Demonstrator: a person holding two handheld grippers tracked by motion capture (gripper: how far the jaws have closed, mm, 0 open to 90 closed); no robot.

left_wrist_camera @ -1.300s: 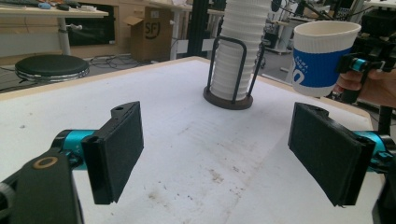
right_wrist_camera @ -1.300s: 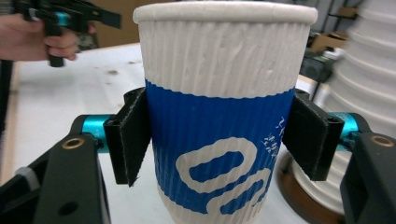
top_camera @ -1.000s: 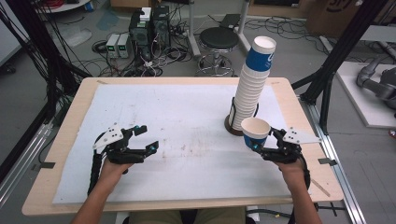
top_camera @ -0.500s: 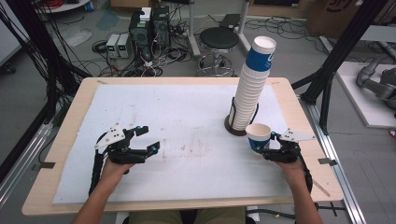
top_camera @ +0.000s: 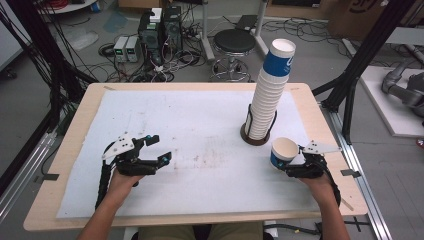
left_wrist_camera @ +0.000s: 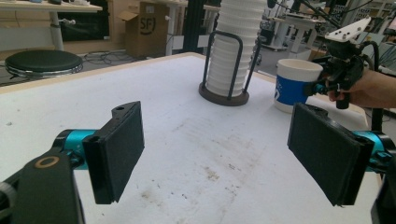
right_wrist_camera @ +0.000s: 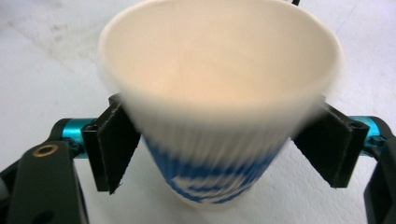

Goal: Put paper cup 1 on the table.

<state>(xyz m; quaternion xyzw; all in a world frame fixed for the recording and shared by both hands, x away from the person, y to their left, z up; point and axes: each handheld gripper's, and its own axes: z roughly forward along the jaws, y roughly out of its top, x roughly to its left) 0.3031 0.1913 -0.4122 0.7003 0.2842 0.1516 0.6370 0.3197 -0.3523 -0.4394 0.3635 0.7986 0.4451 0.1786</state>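
1 paper cup (top_camera: 284,152) upright between spread right tool (top_camera: 298,161), beside cup stack (top_camera: 269,90); left tool (top_camera: 156,149) spread, empty.

Each hand carries a black gripper: the left gripper (top_camera: 159,149) and the right gripper (top_camera: 294,161) both have 2 flat, rectangular black jaws lined with dark pads (left_wrist_camera: 122,148), mounted on bright teal metal blocks. A pale grey 3-cornered plate tops each one. A black ribbed cable trails back along each forearm. Both forearms are bare, with no sleeves.
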